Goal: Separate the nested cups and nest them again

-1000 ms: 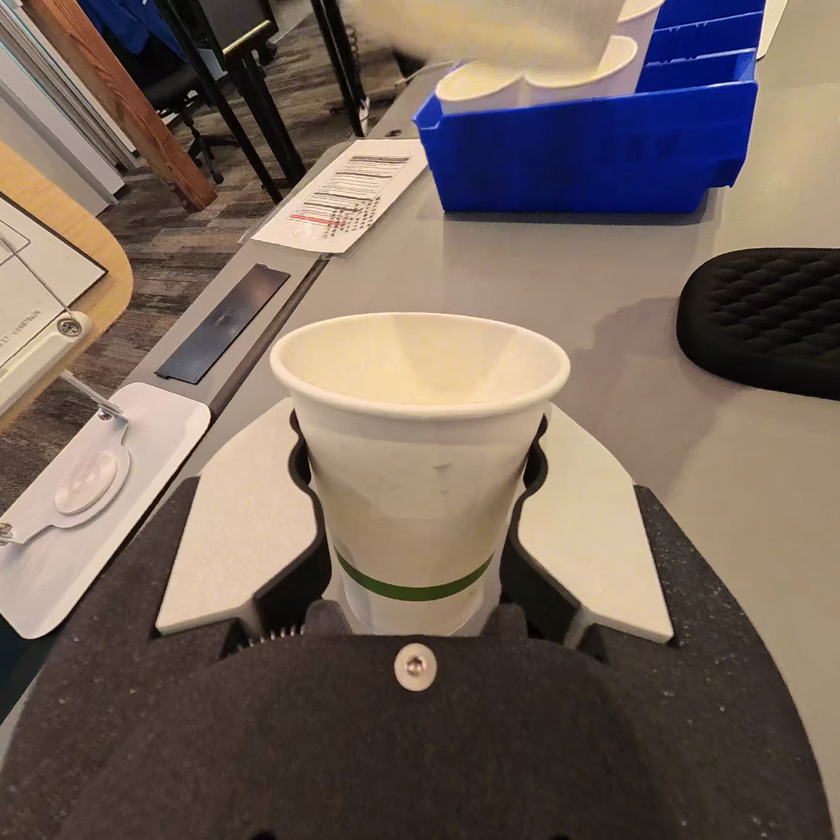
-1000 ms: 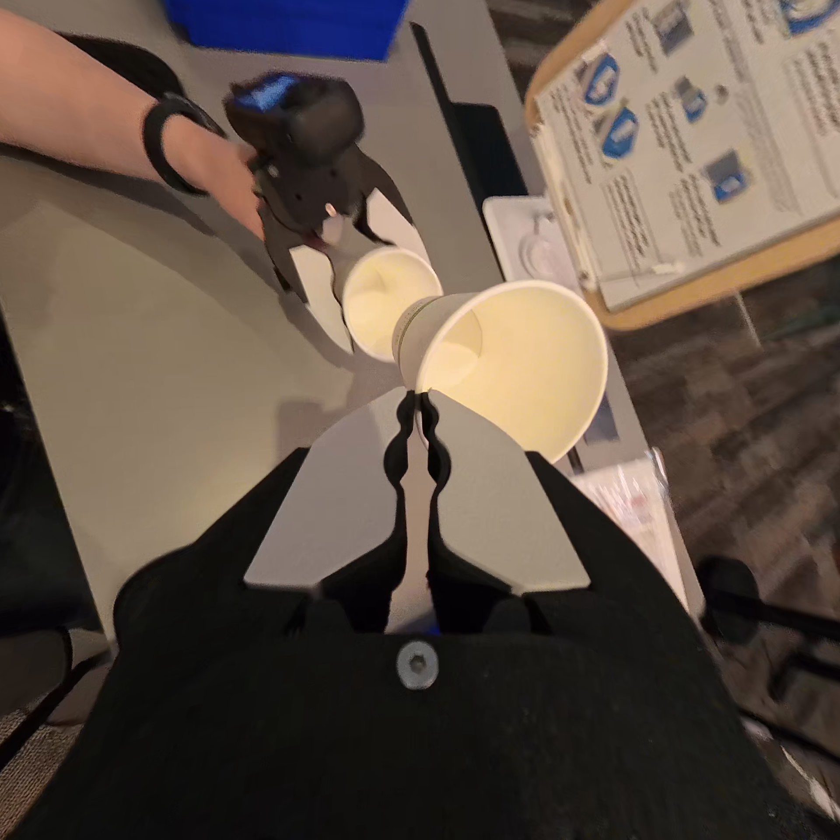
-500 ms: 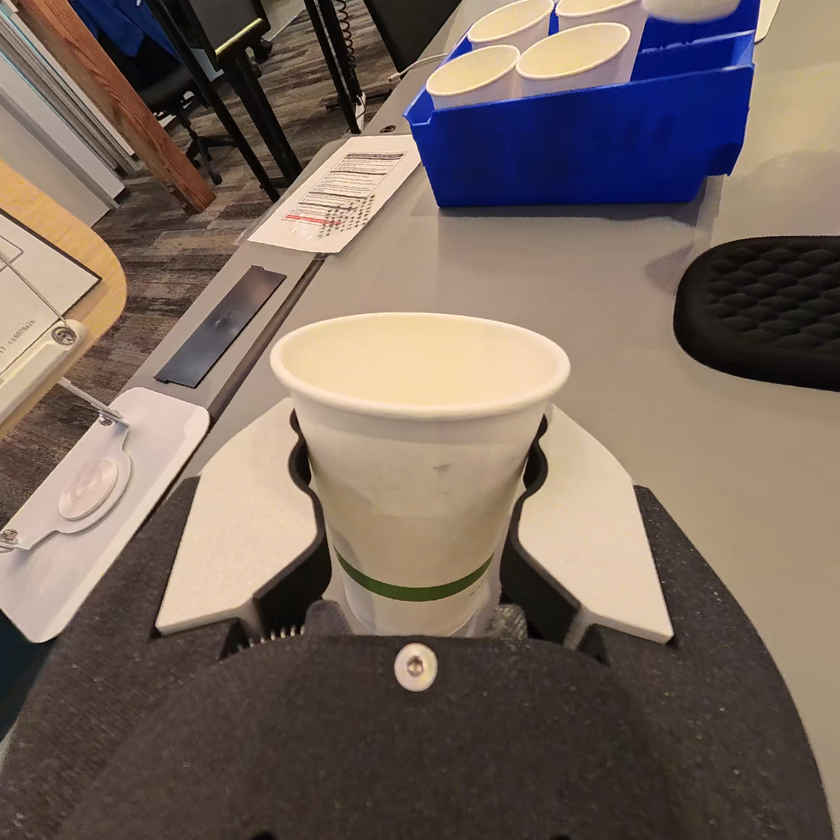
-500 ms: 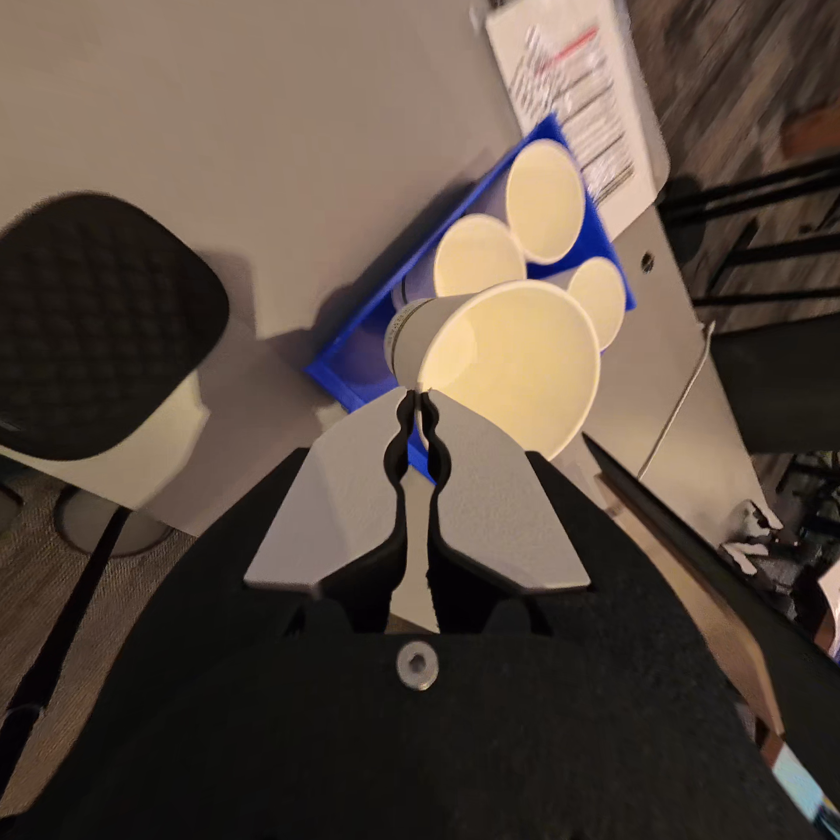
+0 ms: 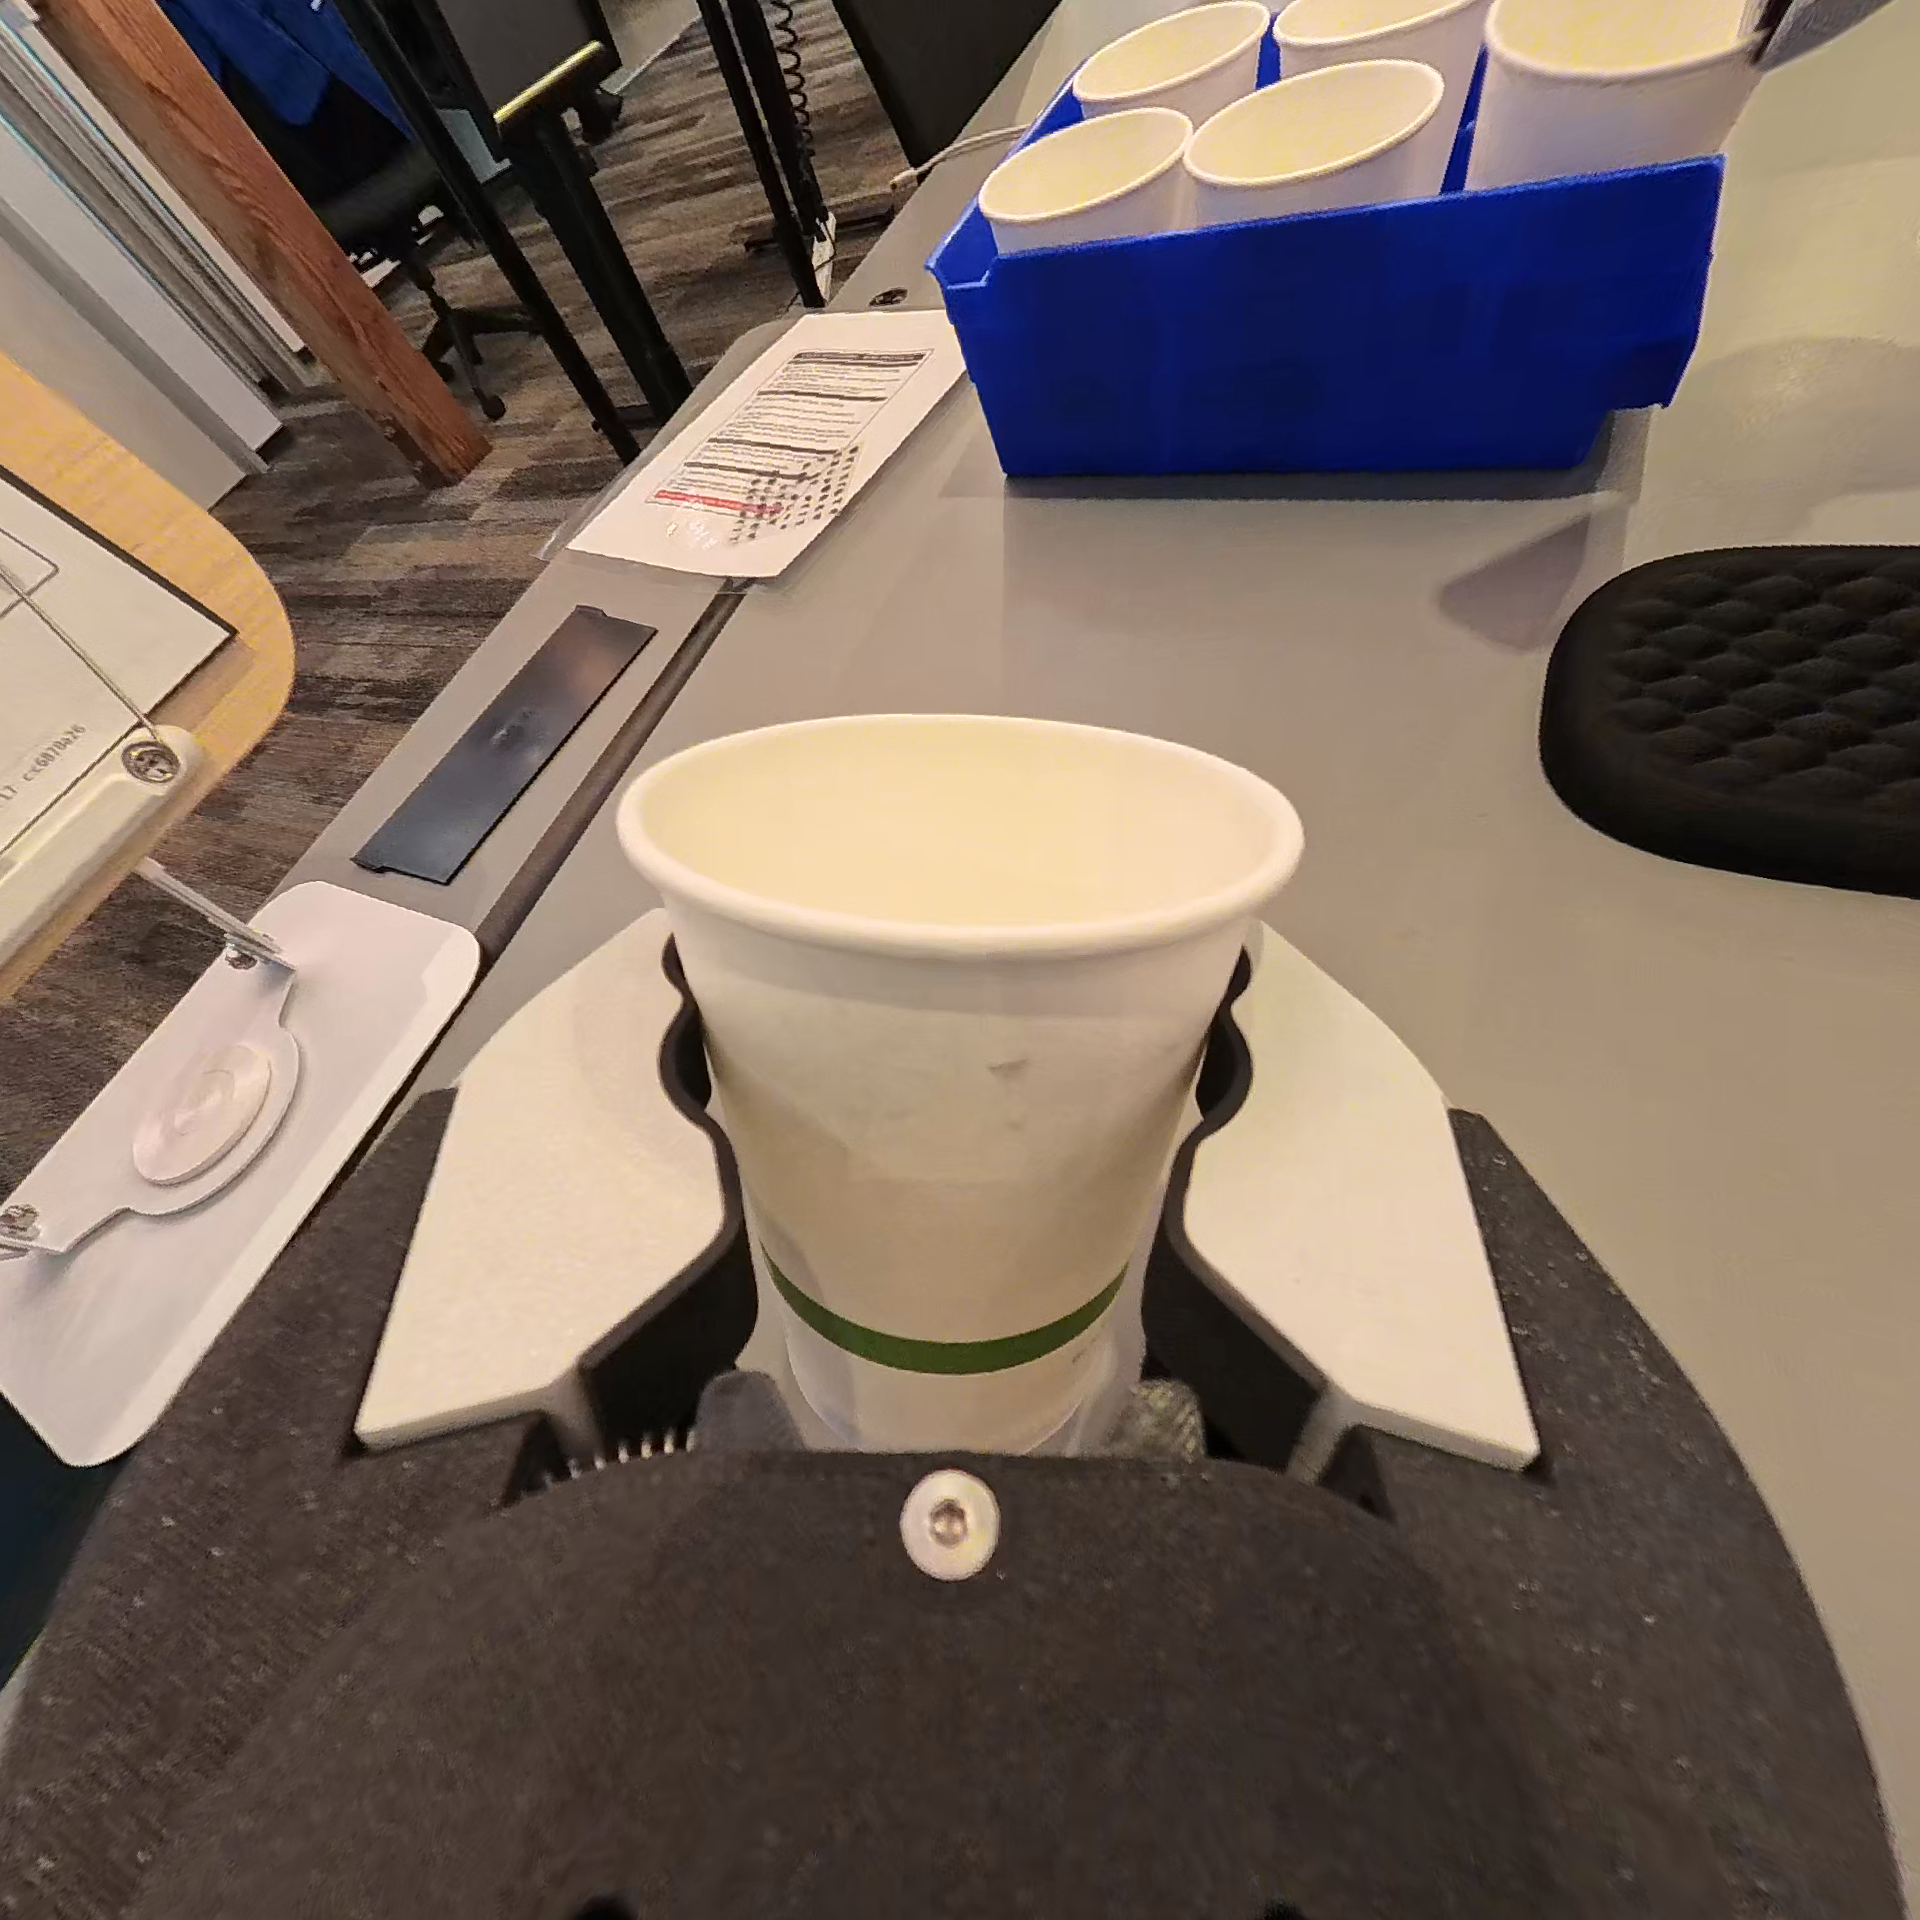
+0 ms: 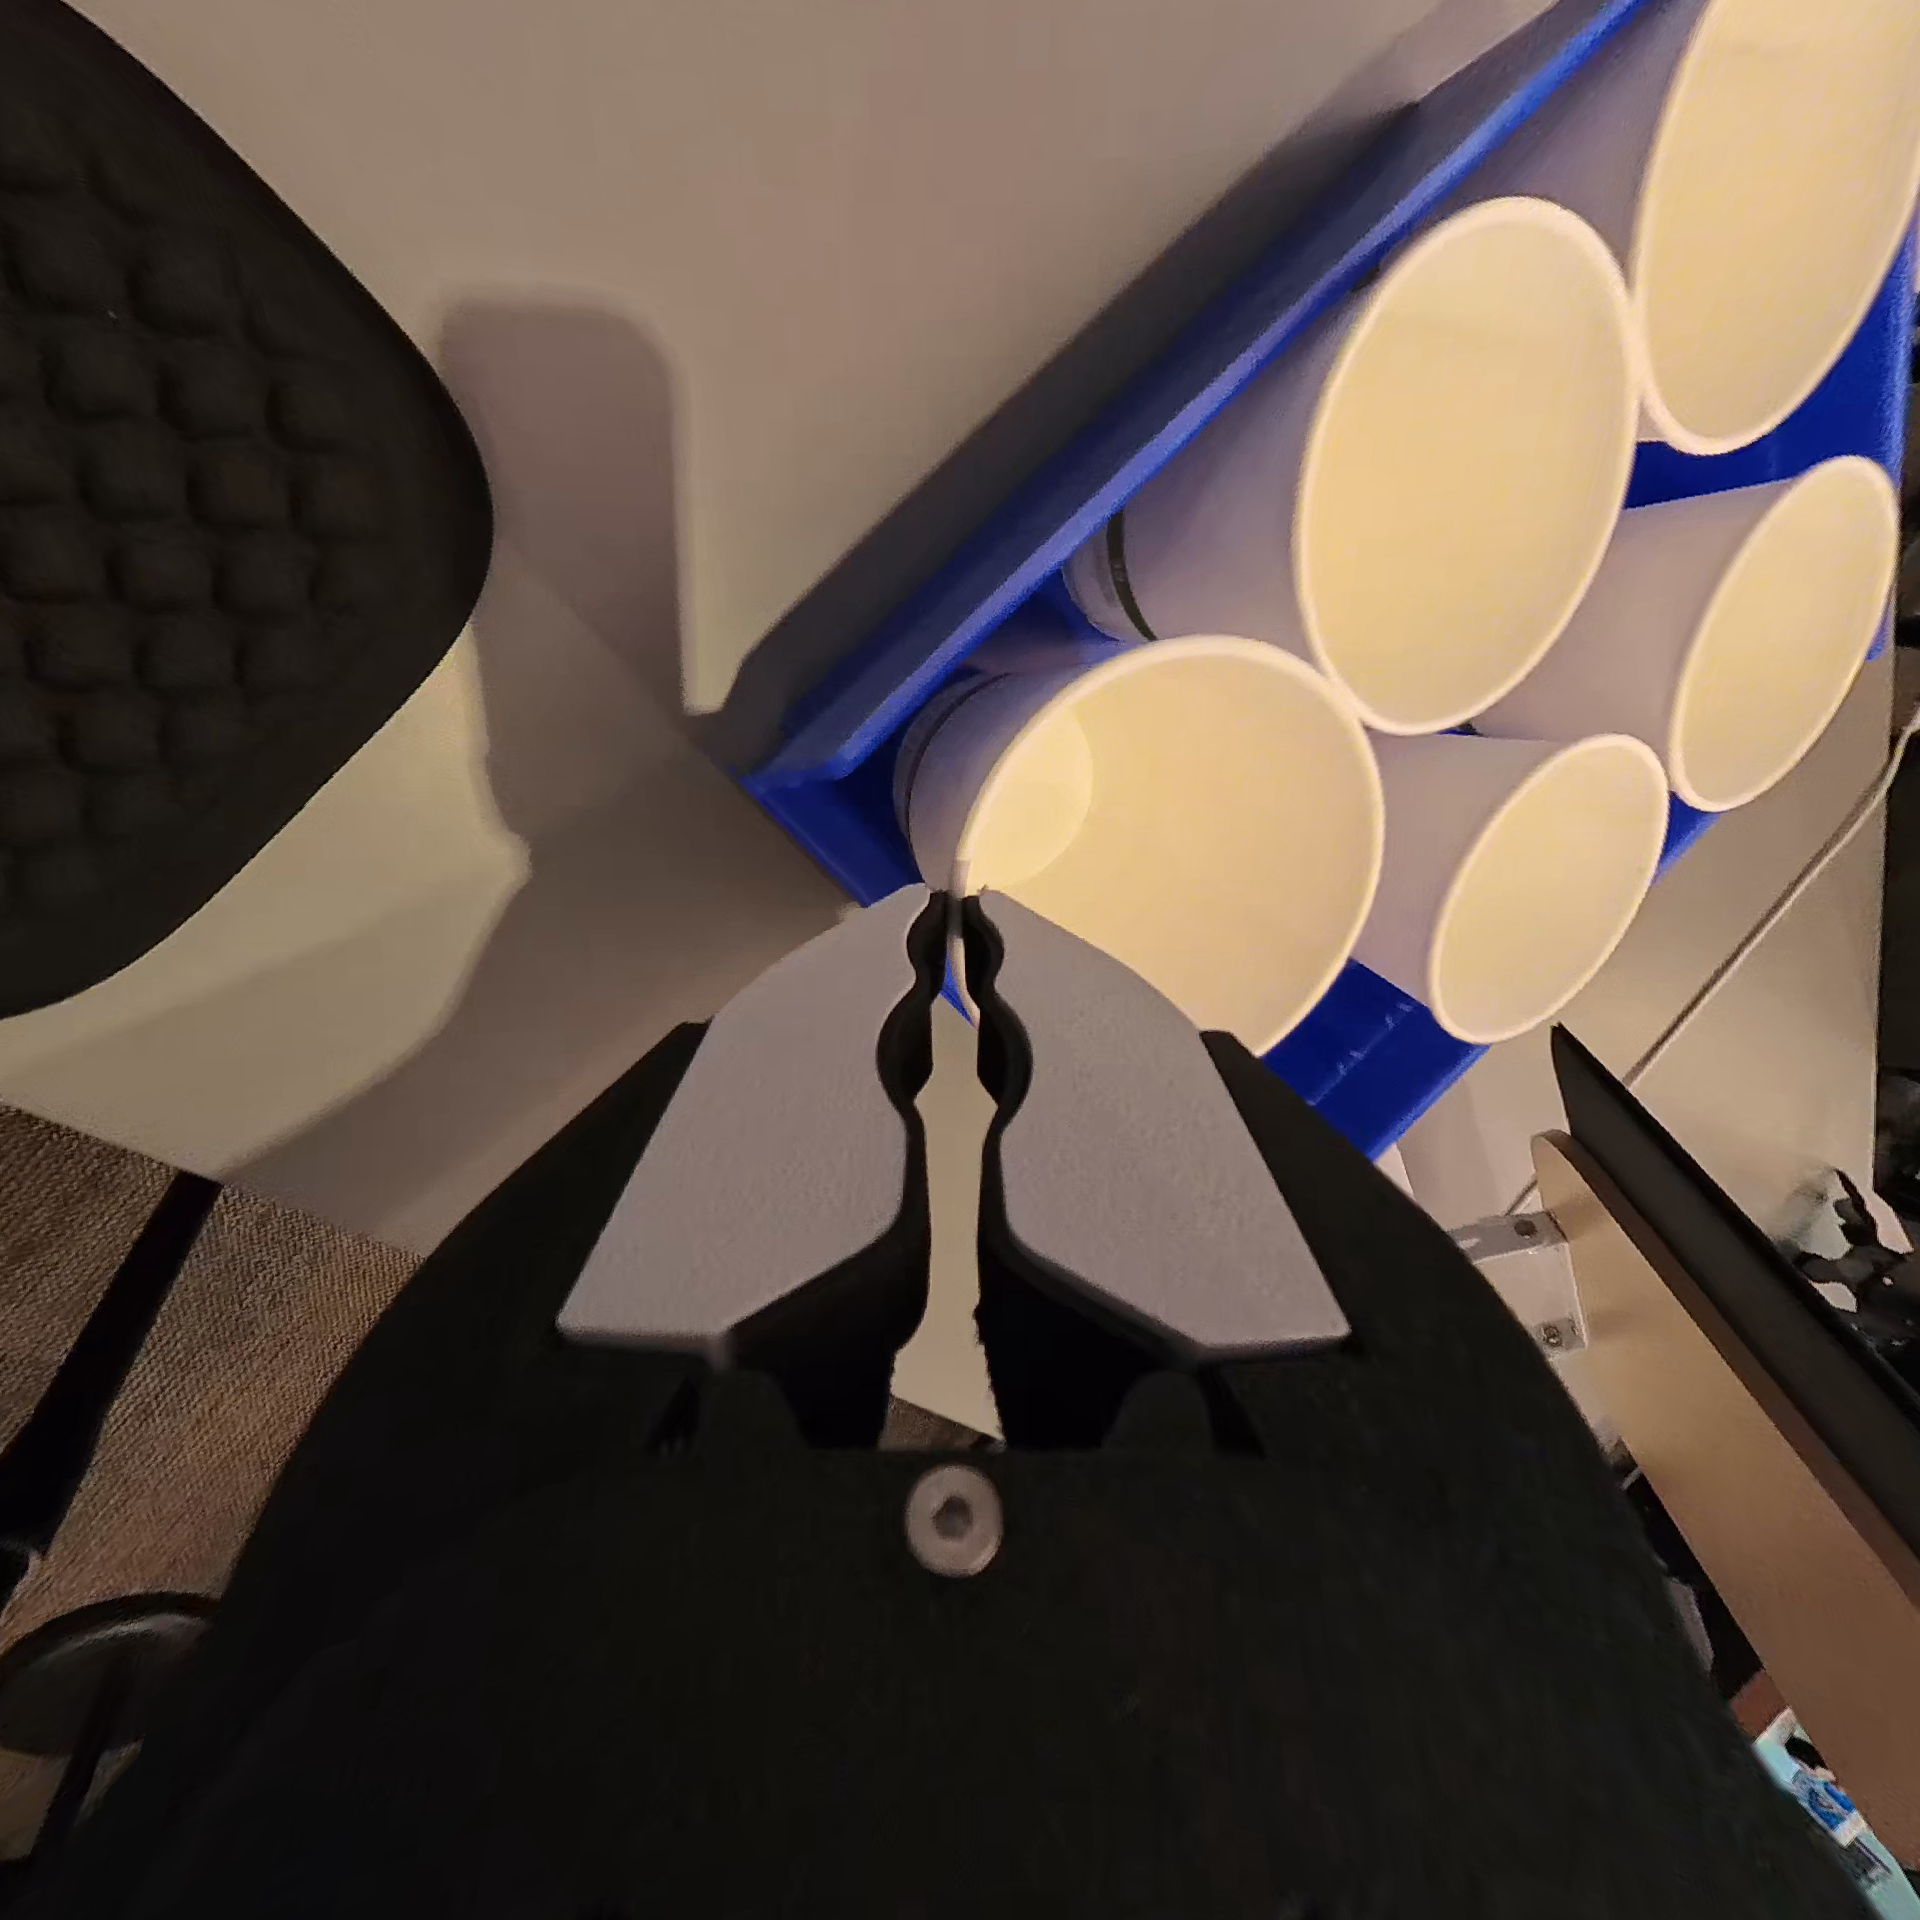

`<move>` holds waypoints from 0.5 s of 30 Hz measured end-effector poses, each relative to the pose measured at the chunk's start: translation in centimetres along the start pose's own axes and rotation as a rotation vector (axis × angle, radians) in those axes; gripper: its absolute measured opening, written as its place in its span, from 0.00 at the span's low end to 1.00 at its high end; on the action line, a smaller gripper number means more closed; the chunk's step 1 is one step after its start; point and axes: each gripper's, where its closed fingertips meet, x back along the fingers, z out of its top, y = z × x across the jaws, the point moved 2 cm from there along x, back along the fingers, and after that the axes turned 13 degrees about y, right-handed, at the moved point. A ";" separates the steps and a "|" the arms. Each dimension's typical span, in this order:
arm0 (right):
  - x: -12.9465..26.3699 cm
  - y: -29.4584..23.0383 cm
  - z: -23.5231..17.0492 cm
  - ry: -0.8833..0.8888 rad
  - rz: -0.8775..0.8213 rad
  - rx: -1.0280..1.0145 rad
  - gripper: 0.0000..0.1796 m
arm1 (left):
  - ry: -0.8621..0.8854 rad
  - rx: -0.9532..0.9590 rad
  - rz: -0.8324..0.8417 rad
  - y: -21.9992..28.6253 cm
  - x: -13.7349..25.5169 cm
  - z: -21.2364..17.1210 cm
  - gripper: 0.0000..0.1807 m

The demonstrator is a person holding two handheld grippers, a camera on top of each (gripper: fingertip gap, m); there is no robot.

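Both views share blue bin point(image 5: 1320, 343) point(image 6: 1039, 540) (right blurred).

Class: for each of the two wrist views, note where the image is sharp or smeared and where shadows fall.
Left wrist view: sharp on the held cup, wide-angle bending of the blue bin. Right wrist view: motion smear on the bin's cups and black pad, a soft shadow on the table.
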 end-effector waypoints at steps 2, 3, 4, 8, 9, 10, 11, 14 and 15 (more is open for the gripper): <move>-0.5 -0.1 -0.1 -0.009 0.017 0.001 0.01 | -0.005 -0.001 -0.002 0.0 0.0 -0.1 0.52; -0.6 -0.1 -0.2 -0.013 0.021 0.003 0.01 | -0.007 -0.002 -0.004 0.1 0.0 -0.2 0.52; -0.7 -0.1 -0.2 -0.013 0.028 0.004 0.01 | -0.008 -0.003 -0.004 0.1 0.0 -0.2 0.52; -0.9 -0.3 0.1 0.010 0.063 -0.006 0.01 | -0.012 -0.003 -0.008 0.2 -0.1 -0.3 0.52; -0.9 -0.3 0.2 0.018 0.074 -0.015 0.01 | -0.013 -0.003 -0.008 0.2 -0.2 -0.3 0.52; -1.0 -0.2 0.2 0.022 0.083 -0.025 0.01 | -0.015 -0.003 -0.009 0.2 -0.2 -0.4 0.52; -1.1 -0.2 0.2 0.024 0.089 -0.033 0.01 | -0.016 -0.002 -0.011 0.2 -0.2 -0.4 0.52; -1.1 0.2 0.1 0.028 0.078 -0.037 0.01 | -0.021 -0.010 -0.014 0.3 -0.2 -0.4 0.52; -1.1 0.3 0.1 0.029 0.069 -0.030 0.02 | -0.022 -0.013 -0.014 0.4 -0.2 -0.4 0.52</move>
